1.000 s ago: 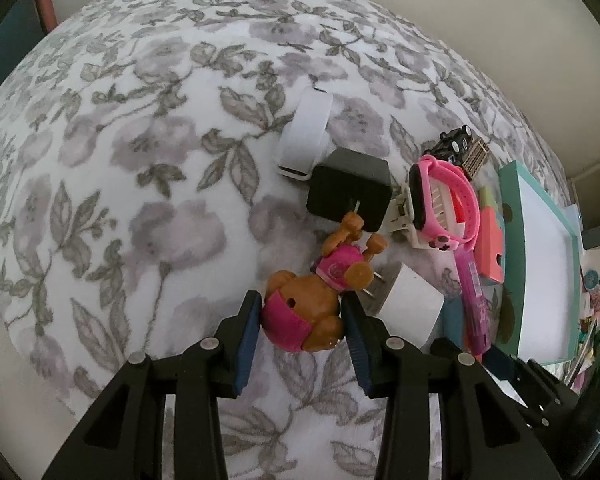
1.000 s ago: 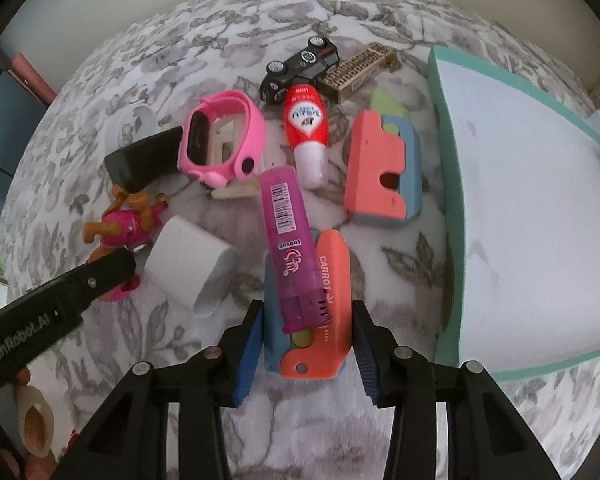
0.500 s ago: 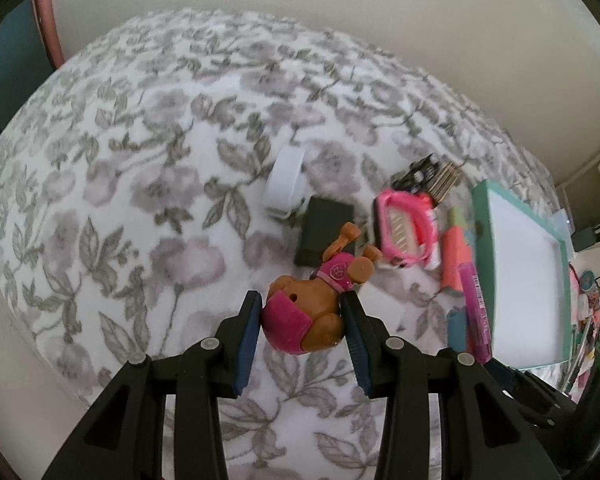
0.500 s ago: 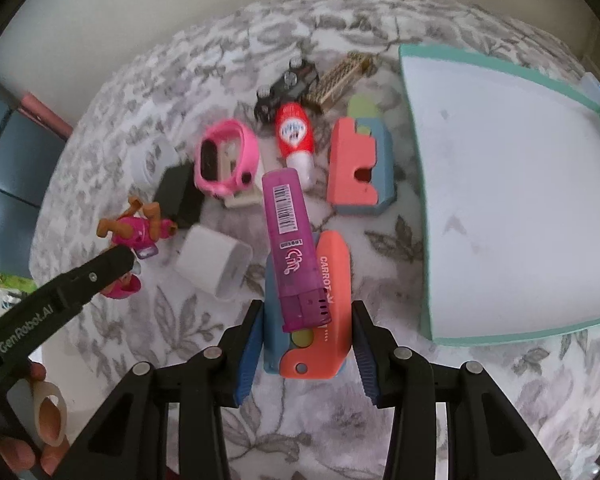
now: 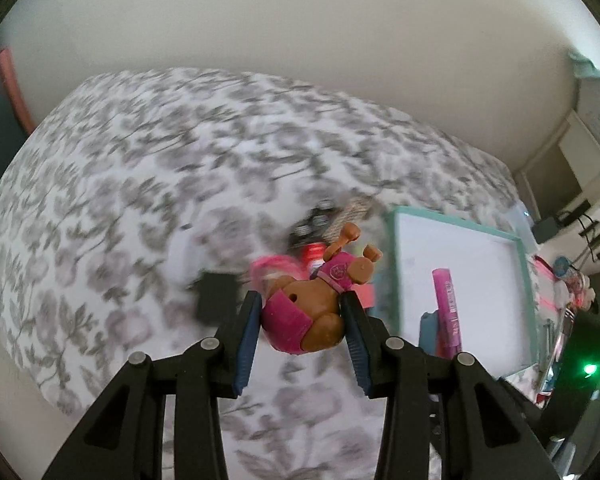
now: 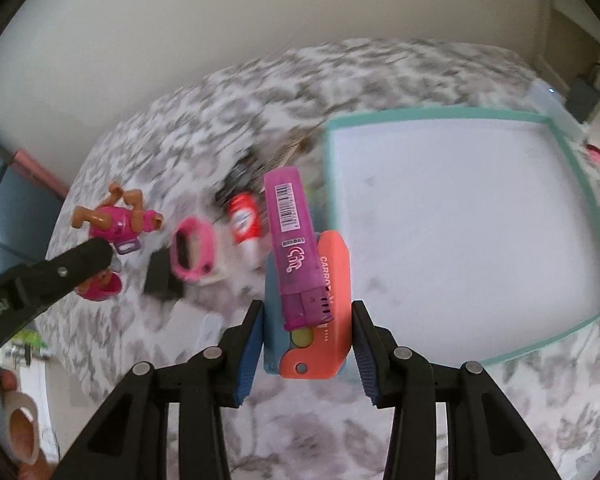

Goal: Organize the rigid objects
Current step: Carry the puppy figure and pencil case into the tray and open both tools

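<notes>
The left hand-held gripper [image 5: 302,322] is clamped on a brown plastic puppy figurine in a pink outfit [image 5: 314,302], its blue pads pressing the toy's pink rear from both sides, held in the air above the floral grey-and-white bedspread [image 5: 140,184]. The right hand-held gripper [image 6: 304,338] is clamped on a coral and blue block puzzle piece printed "CARROT" [image 6: 332,280], and a translucent purple highlighter pen with a barcode [image 6: 292,240] lies on top of that piece, pointing away from the camera. Beyond, resting on the bedspread, are a pink child's smartwatch [image 6: 192,256], a black rectangular charger block [image 6: 162,276] just beside it, and a red and white tube [image 6: 244,222], all blurred. Farther right lies a shallow white tray with a teal rim [image 6: 572,160].
</notes>
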A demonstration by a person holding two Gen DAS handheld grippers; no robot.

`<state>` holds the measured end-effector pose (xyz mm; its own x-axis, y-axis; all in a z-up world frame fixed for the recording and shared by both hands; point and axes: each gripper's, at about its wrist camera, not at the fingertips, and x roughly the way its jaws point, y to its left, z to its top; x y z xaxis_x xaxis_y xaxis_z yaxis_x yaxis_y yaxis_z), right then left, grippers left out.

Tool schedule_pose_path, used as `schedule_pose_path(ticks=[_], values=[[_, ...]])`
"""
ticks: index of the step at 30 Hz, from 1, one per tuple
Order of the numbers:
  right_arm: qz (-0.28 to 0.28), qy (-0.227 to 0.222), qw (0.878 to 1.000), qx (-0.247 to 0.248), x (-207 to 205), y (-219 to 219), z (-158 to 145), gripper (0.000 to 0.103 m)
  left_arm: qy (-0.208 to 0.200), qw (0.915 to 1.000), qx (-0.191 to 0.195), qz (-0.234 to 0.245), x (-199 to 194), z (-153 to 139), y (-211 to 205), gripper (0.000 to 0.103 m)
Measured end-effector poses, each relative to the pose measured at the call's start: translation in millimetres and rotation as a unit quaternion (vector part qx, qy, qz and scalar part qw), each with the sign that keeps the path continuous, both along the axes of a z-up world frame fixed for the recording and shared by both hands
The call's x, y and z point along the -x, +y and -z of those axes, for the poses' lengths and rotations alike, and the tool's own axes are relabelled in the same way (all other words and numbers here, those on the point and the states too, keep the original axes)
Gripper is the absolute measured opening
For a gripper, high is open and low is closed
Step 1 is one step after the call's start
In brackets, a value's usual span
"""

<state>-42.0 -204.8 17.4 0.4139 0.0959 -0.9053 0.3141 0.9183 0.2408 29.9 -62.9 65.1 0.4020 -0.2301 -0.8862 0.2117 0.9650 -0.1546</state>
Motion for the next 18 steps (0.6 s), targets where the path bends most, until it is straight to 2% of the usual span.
schedule_pose_path(ticks=[3, 9, 18], values=[[0.037, 0.007, 0.999, 0.005, 0.0, -21.4, 3.7, 0.045, 0.011, 0.9997, 0.013, 0.017, -2.2, 0.1, -28.4, 0.042], [0.11, 0.017, 0.993, 0.029, 10.8, -65.7, 11.6, 0.045, 0.016, 0.9984, 0.01, 0.054, -2.9, 10.6, -87.2, 0.043], [0.204, 0.046, 0.976, 0.063, 27.9, -131.2, 29.0, 0.045, 0.011, 0.9946, 0.021, 0.101, -0.4, 38.0, -143.4, 0.043]])
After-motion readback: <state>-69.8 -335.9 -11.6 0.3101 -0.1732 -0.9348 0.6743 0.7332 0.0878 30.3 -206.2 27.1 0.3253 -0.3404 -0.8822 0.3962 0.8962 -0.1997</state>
